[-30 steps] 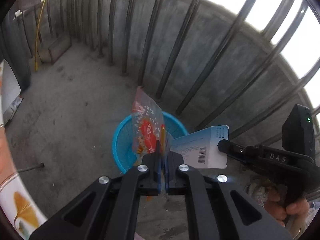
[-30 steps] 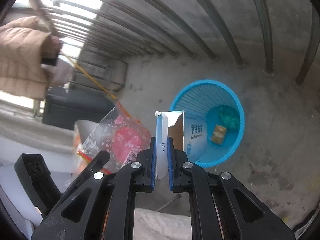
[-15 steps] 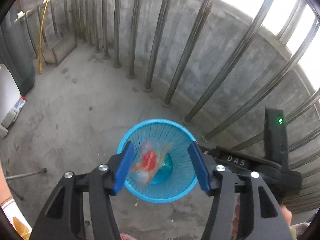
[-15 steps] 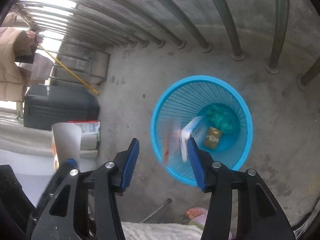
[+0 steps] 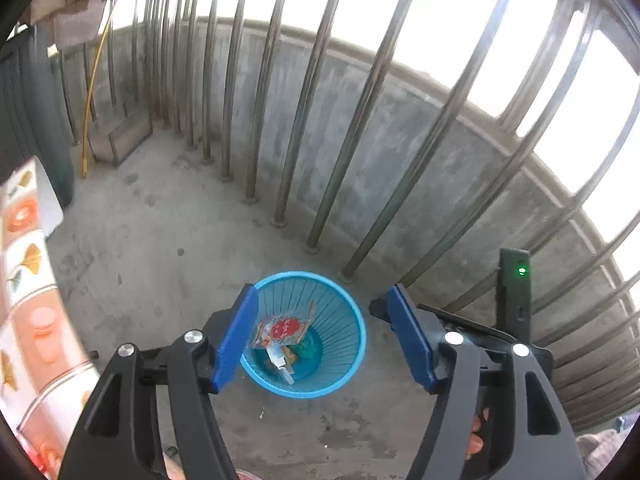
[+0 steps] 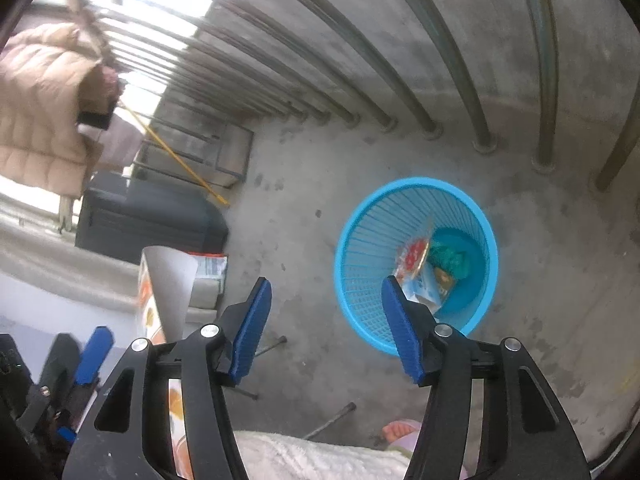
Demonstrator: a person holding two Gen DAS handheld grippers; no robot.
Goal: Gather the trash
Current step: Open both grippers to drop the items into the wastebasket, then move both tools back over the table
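The round blue plastic basket (image 5: 340,312) is seen on the grey concrete floor (image 5: 160,240), just beside the feet of the metal railing bars (image 5: 280,184) at its 12 and 1 o'clock. Bare floor is left open from 8 to 11 o'clock of the basket. In the basket lie a clear plastic bag with red print (image 5: 282,328), a white and blue carton (image 6: 426,294) and a green crumpled thing (image 6: 448,258). The left gripper (image 5: 322,338) is held above the basket; its jaws are opening wide and nothing is held between them. The right gripper (image 6: 326,326) is also opening and empty, with the basket rim at its 2 o'clock.
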